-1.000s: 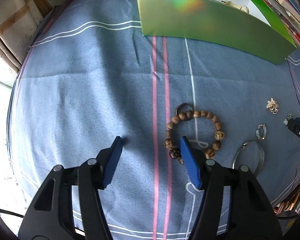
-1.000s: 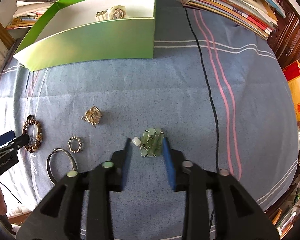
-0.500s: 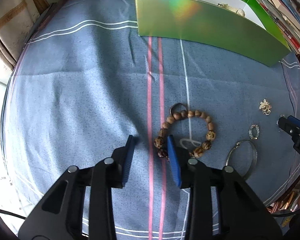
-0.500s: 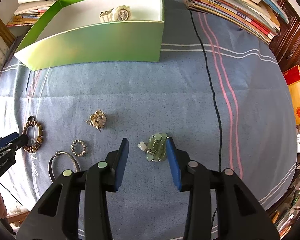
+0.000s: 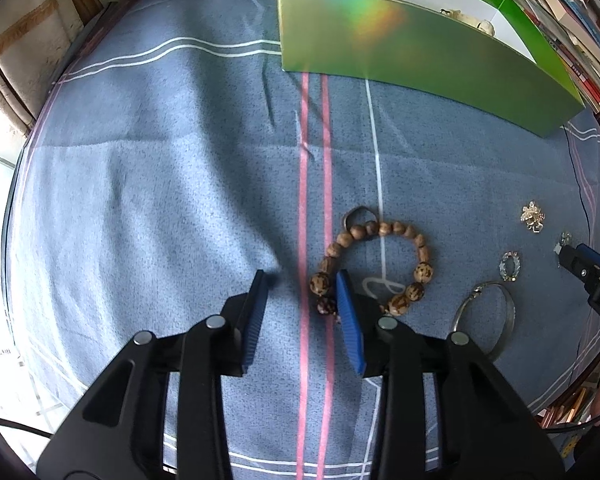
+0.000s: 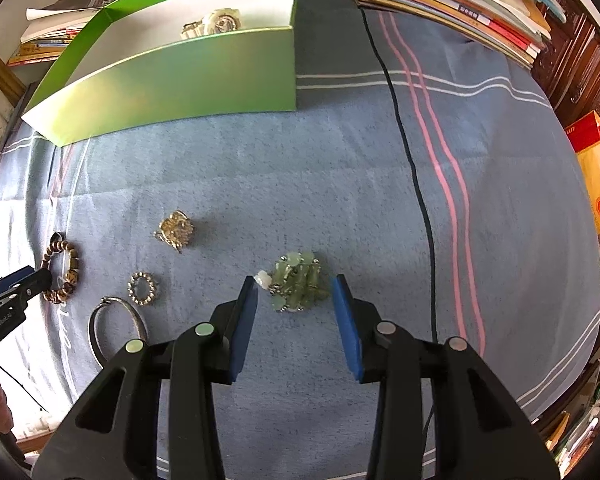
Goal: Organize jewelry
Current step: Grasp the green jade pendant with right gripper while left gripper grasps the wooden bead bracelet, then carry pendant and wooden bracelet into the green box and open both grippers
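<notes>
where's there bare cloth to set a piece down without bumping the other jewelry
Free: the wide stretch of blue cloth between the green box and the green bead piece, and right of the black cable. Crowded: the near-left corner, with wooden bead bracelet, bangle, small ring and brooch.

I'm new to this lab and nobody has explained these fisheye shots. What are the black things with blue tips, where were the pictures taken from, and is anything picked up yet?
No robot here: a person holds a pair of tongs in each hand, each with a camera looking along its blue pads. One picture is from the left tongs, the other from the right tongs.

On the blue cloth lie a wooden bead bracelet, a silver bangle, a small beaded ring, a gold brooch and a green bead bracelet. A green box already holds a pale watch.

The left tongs have just been closing around the near edge of the wooden beads; whether they grip is unclear. The right tongs straddle the green beads, apart from them. Nothing is lifted.
</notes>
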`<state>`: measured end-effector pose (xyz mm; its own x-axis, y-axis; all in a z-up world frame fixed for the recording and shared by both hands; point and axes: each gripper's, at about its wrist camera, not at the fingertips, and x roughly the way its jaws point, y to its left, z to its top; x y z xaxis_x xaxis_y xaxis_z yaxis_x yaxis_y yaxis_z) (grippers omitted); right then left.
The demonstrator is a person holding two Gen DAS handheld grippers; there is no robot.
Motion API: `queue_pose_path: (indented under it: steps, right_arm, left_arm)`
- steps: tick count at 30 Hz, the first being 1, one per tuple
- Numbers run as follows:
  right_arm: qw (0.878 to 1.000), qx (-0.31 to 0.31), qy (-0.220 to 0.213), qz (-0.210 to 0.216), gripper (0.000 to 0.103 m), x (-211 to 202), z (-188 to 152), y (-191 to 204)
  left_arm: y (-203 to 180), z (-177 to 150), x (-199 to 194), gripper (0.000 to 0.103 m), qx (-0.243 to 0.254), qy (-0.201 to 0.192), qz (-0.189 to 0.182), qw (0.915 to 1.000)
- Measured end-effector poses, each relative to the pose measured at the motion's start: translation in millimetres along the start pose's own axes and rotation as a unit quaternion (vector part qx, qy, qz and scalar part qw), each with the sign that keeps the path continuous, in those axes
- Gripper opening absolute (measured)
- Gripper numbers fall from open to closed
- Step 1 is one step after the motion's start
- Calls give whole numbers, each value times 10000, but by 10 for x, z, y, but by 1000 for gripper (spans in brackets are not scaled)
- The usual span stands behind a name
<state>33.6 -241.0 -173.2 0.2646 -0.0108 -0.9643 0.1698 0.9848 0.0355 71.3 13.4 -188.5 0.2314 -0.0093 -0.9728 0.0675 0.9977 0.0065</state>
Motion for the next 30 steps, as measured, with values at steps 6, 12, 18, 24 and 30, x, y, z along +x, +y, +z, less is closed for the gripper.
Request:
queue_pose_path:
  steps: [6, 12, 18, 24, 30]
  right_arm:
    - [10000, 17, -8, 12, 39, 29, -9, -36]
    - [10000, -70, 38, -33, 39, 152, -36, -25]
    - [9997, -232, -14, 1, 20, 186, -56, 33]
    - [9992, -343, -205, 70, 13, 100, -39, 85]
    - [9980, -354, -509, 158, 12, -137, 36, 115]
  left_arm:
    - [-9, -5, 2, 31, 24, -7, 40, 10000]
    - [-48, -17, 4, 13, 53, -70, 91, 9999]
    - [-38, -13, -6, 11, -15, -98, 65, 9999]
    - [-10, 27, -134, 11, -79, -275, 65, 9996]
    - [55, 137, -438, 11, -251, -568, -172, 9979]
